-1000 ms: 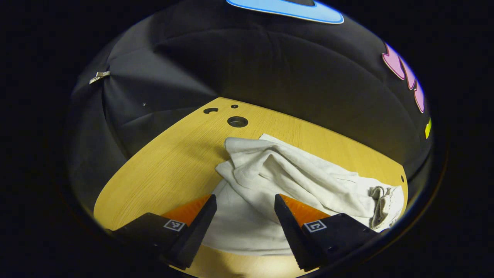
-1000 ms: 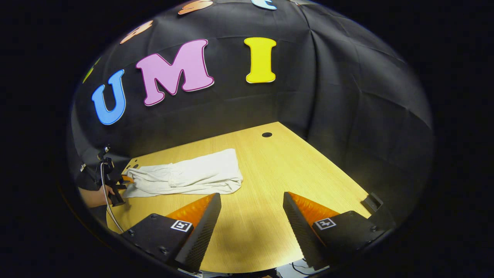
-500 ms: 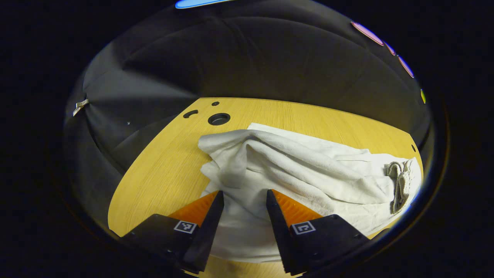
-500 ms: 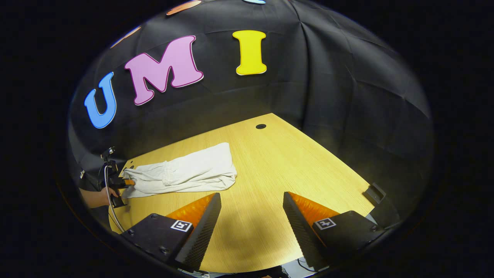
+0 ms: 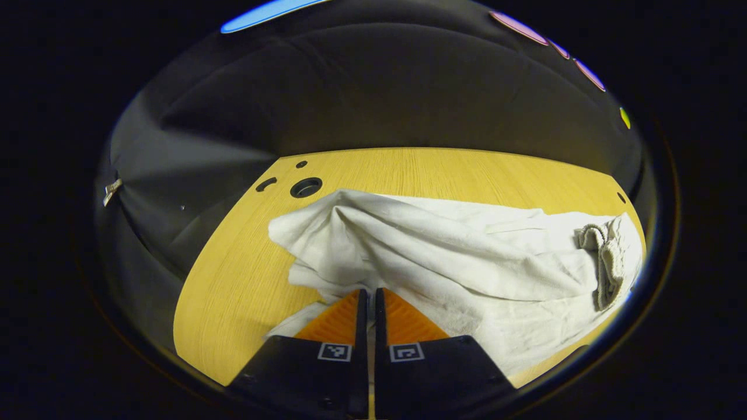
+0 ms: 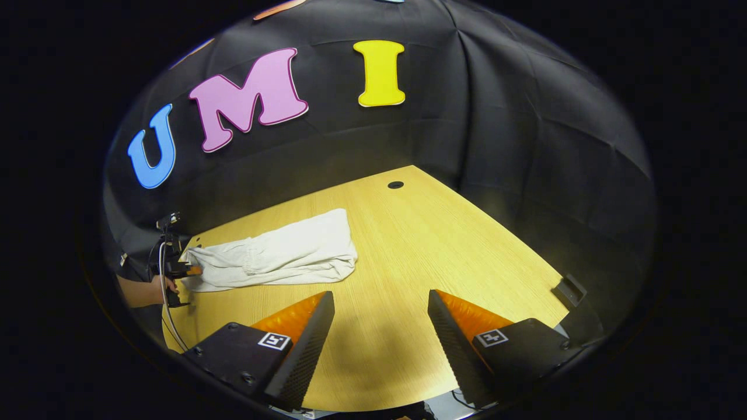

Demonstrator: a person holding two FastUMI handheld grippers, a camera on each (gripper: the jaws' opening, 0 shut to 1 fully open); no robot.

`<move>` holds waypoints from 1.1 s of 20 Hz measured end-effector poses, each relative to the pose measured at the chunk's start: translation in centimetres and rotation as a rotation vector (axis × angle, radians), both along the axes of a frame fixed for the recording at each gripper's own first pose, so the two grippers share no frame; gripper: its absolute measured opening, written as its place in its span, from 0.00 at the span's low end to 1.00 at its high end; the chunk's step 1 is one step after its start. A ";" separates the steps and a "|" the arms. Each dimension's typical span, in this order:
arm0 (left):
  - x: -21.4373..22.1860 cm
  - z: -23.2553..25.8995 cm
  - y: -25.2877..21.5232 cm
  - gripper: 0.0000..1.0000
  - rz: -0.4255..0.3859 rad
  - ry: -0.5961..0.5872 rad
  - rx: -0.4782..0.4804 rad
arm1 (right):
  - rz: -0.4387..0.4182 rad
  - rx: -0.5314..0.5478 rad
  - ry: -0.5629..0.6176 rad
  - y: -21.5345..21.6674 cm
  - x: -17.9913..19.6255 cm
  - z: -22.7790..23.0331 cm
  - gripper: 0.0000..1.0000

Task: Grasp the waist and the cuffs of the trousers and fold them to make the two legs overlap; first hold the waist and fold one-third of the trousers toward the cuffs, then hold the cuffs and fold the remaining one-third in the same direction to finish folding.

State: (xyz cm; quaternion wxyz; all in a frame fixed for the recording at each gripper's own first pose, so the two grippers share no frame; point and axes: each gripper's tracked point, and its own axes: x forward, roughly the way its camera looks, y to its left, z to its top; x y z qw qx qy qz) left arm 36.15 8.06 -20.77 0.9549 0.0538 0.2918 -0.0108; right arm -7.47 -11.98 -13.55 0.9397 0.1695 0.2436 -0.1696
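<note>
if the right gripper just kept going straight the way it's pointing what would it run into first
Probably the bare wooden table. The right gripper is open, tilted down at the tabletop with nothing between its fingers. The white trousers lie off to its left, out of that line, though depth is hard to judge here.

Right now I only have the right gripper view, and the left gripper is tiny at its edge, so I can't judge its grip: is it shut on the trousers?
Observer: Yes. In the left gripper view the left gripper is shut, with the edge of the white trousers pinched between its jaws.
Operator: Does the cloth lie flat there?
Observer: No, a raised fold stands just beyond the gripper.
Operator: What lies past that?
Observer: A round hole in the table, apart from the cloth.
</note>
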 end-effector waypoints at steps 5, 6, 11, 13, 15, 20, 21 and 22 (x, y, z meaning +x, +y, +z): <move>-0.4 0.8 0.1 0.06 0.015 -0.010 -0.056 | -0.019 0.001 0.001 -1.1 -0.3 -0.3 0.98; -0.6 1.4 0.2 0.05 0.025 -0.025 -0.073 | -0.021 0.003 -0.001 -1.2 -0.4 -0.4 0.98; -0.9 4.8 0.3 0.05 0.046 -0.085 -0.143 | -0.007 0.022 -0.015 -1.2 1.0 -0.3 0.99; -1.0 6.9 -0.5 0.05 0.040 -0.120 -0.171 | 0.011 0.026 -0.022 -0.8 1.7 -0.1 0.99; -1.1 9.3 -2.1 0.05 0.027 -0.152 -0.203 | 0.028 0.028 -0.035 -0.6 2.2 0.3 0.99; -1.7 14.4 -8.2 0.05 -0.035 -0.210 -0.288 | 0.064 0.030 -0.054 -0.4 3.3 0.5 0.99; -2.0 15.3 -9.6 0.05 -0.059 -0.221 -0.293 | 0.064 0.038 -0.058 -0.5 3.4 0.5 0.99; -2.2 16.2 -11.1 0.05 -0.084 -0.230 -0.296 | 0.061 0.045 -0.065 -0.8 3.6 0.6 0.99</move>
